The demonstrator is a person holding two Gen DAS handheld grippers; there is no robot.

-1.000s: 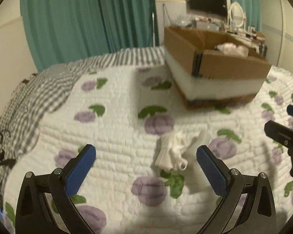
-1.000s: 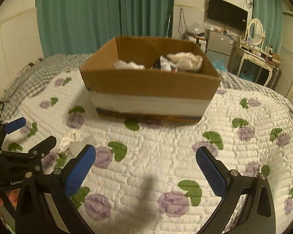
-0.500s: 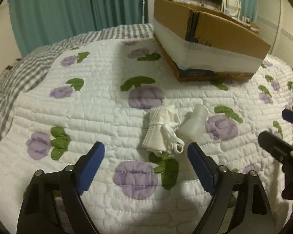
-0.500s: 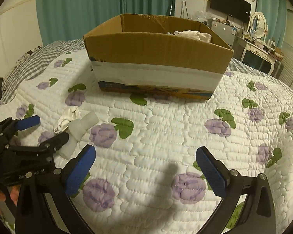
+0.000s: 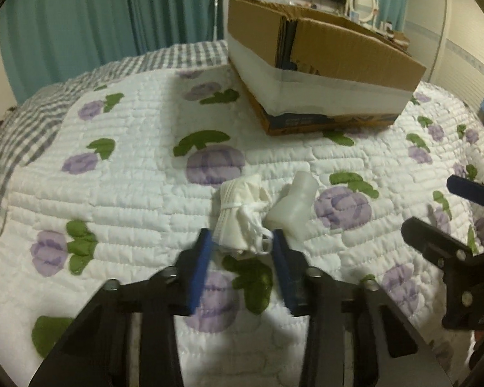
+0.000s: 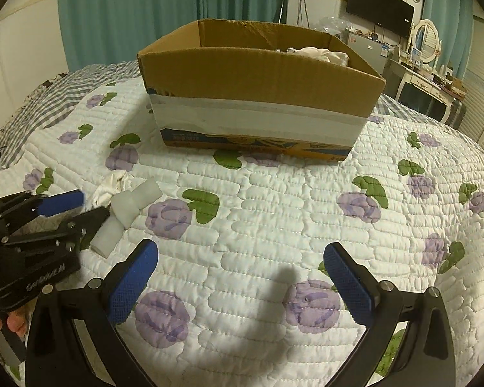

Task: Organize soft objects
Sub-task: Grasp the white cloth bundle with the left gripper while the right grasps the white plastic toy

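Directly ahead of your left claw (image 5: 240, 251), the white folded cloth bundle (image 5: 238, 213) lies on the quilted bed (image 5: 129, 193), its long axis running away from you, roughly along the fingers. The jaws are closing, with the bundle's near end between them; firm contact cannot be confirmed. A white plastic piece (image 5: 293, 206) sits just beside the bundle, on its right. Your right claw (image 6: 238, 277) stands spread and empty, farther off. The cardboard box (image 6: 258, 96) waits beyond.

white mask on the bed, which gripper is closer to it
Left. The left gripper is closing around the white mask; the right gripper hangs open off to its side.
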